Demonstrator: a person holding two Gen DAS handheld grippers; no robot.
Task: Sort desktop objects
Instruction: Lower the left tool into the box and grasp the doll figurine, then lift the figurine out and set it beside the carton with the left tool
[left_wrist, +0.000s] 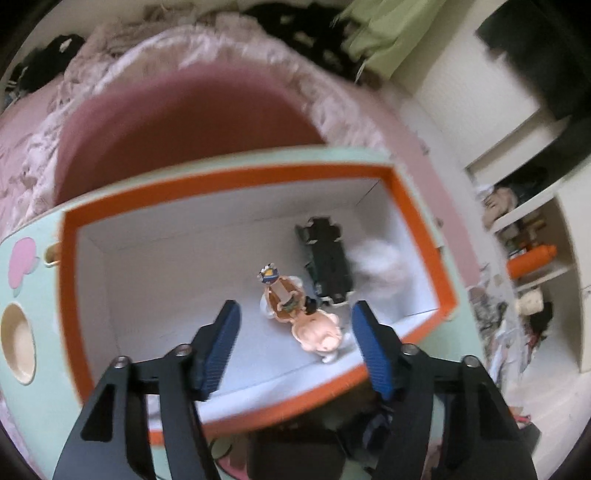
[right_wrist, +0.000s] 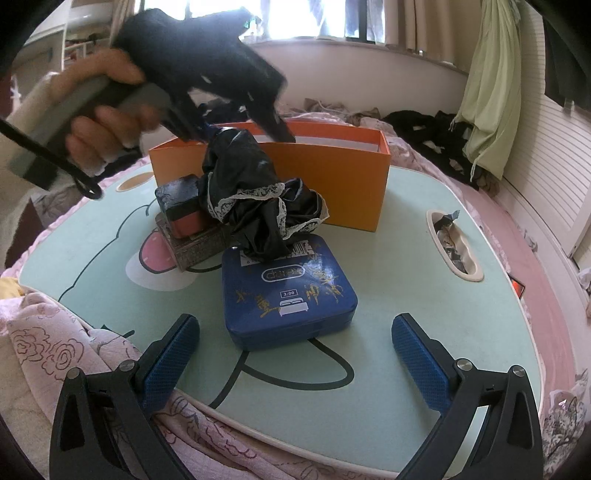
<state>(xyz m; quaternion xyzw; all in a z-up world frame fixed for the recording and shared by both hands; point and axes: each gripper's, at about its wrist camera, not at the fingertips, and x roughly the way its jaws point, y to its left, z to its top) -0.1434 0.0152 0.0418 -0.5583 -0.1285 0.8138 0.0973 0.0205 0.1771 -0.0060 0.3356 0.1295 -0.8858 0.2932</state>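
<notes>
While left tool (left_wrist: 293, 332) hangs over orange box (left_wrist: 421, 236), fingers spread and gripping nothing, box serves as collecting bin: small figurine (left_wrist: 295, 310), dark toy vehicle (left_wrist: 327, 258) and pale blurred lump, perhaps soft toy, already lie inside. Left hand (right_wrist: 99, 122) grips handle, tool tilted nose-down into box mouth. Right tool (right_wrist: 295, 354) held low at near desk (right_wrist: 406, 295) edge, fingers wide apart, empty, squared toward blue tin (right_wrist: 291, 291). Black lace cloth (right_wrist: 258, 199) and stacked small boxes (right_wrist: 184, 221) wait unsorted, just before orange box.
</notes>
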